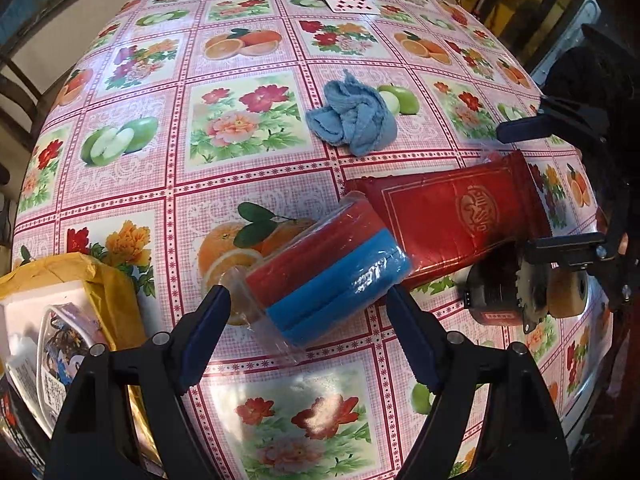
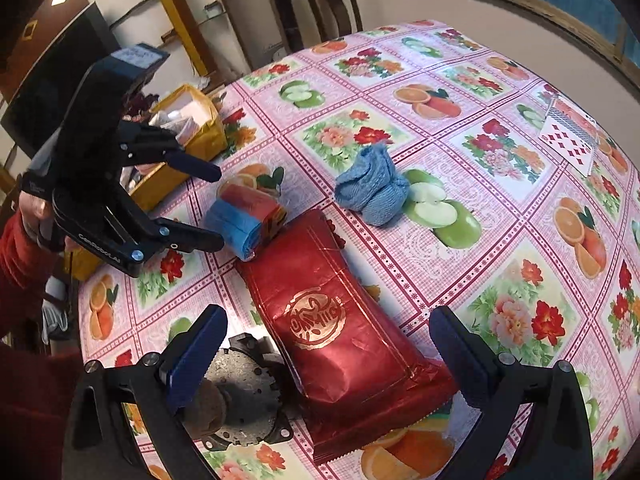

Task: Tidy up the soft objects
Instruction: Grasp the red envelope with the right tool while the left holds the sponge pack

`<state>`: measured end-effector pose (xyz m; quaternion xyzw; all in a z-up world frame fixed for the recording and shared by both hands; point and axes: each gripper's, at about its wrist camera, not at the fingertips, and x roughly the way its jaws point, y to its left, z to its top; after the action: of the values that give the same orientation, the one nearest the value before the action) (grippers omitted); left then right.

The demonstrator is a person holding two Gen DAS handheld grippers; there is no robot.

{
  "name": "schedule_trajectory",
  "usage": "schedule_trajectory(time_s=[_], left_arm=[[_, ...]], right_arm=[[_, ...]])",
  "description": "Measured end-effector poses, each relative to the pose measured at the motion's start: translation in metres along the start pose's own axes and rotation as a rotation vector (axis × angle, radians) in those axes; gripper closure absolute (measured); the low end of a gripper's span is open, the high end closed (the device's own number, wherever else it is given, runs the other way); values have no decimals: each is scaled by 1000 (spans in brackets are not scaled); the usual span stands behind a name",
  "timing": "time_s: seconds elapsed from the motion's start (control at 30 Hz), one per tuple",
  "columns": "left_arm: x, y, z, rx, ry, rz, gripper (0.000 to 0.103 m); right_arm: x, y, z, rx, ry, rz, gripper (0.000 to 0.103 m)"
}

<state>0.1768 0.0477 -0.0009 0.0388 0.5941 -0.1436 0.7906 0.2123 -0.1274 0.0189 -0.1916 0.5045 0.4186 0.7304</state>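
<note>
On the fruit-and-flower table [image 1: 248, 128], both grippers are lined up and neither has a hold yet. Left gripper [image 1: 308, 312] is spread wide around the near end of the wrapped red-and-blue sponge pack [image 1: 332, 264], apparently just short of touching it. Right gripper [image 2: 328, 344] is spread too, straddling the red foil pouch [image 2: 340, 320], which lies flat with its far end against the sponge pack.

The risk here is the wrapping: that clear film looks slick, so a close on the loose plastic alone could let the pack slide out. The pouch is puffy and glossy; a grip across its width may squirt it sideways into the metal motor part [image 2: 240, 392] just beside it.

Further back sits the crumpled blue cloth [image 1: 352, 120], well apart from both. The yellow box [image 2: 188, 136] at the table edge may be the destination, though I can't be sure.
</note>
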Motion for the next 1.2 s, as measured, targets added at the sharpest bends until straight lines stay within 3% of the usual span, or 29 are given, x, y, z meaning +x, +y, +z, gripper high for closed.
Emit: schedule_trajectory(time_s=[0.27,0.4,0.5,0.63,0.8,0.9,1.07,1.2], left_arm=[[8,-14,-3,218,63,51,23],[18,-15,2,235,87,25,23],[25,-18,5,263,98,30,23],[33,-22,8,306,96,52,23],[29,-22,15,323,65,7,23],[34,-29,16,351,68,32,23],[31,-37,28,384,9,31,23],[44,-40,30,422,42,55,20]], right_arm=[[33,6,23,-99,156,-8,0],[52,18,33,-170,251,16,0],[65,28,36,-244,333,-25,0],[84,23,36,-226,414,-41,0],[89,20,35,-220,408,-86,0],[86,16,32,-178,385,-96,1],[72,12,25,-130,308,-88,11],[61,2,19,-61,263,-92,18]])
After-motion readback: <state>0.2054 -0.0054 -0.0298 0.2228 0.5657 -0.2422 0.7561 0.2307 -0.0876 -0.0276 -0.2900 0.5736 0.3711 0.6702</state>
